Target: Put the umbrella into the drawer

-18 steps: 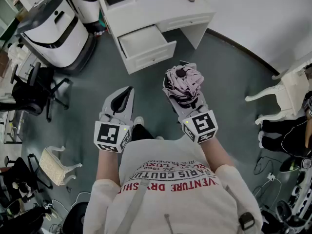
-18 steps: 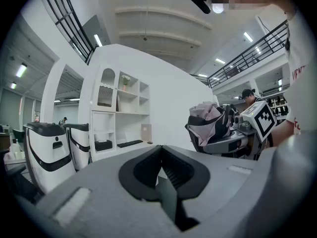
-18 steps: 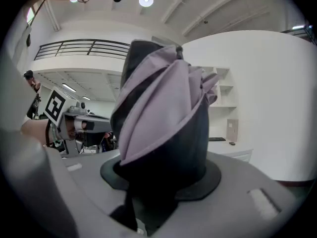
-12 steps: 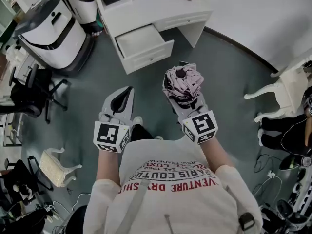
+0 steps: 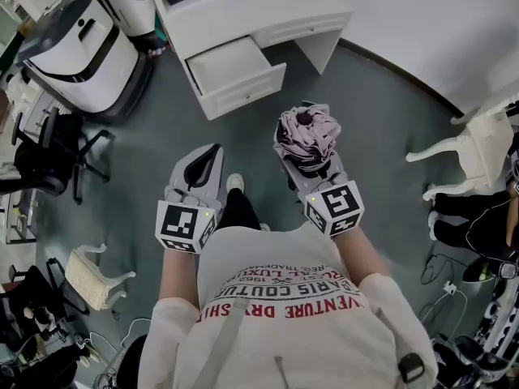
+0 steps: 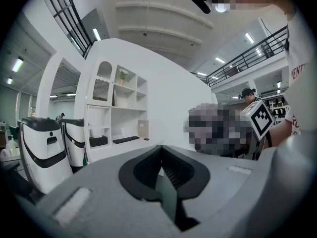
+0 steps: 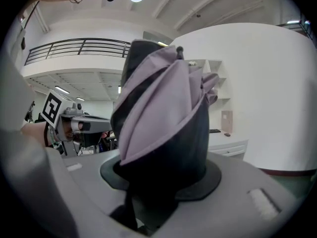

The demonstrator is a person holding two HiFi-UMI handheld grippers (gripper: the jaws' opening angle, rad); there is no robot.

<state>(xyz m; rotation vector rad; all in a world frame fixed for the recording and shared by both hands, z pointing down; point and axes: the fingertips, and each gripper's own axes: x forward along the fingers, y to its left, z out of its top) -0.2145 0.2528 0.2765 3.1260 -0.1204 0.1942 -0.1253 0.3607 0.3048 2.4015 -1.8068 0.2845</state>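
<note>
A folded mauve and black umbrella [image 5: 307, 138] stands up out of my right gripper [image 5: 312, 154], whose jaws are shut on its lower part. In the right gripper view the umbrella [image 7: 163, 128] fills the middle, wedged between the jaws. My left gripper [image 5: 202, 167] is held level beside it on the left, jaws shut with nothing in them; its own view shows the black pads [image 6: 151, 170] pressed together. Ahead on the floor stands a white desk [image 5: 243, 10] with one drawer [image 5: 232, 70] pulled out and empty. Both grippers are well short of it.
A white and black machine [image 5: 77, 51] stands left of the desk. Black office chair [image 5: 49, 148] at the left, a white chair [image 5: 474, 148] at the right, a tipped white chair [image 5: 93, 274] lower left. A curved white wall [image 5: 438, 31] runs along the right. Grey floor lies between me and the drawer.
The desk and open drawer have slid up and left in the head view. Both grippers keep their places relative to my body, and the umbrella stays clamped.
</note>
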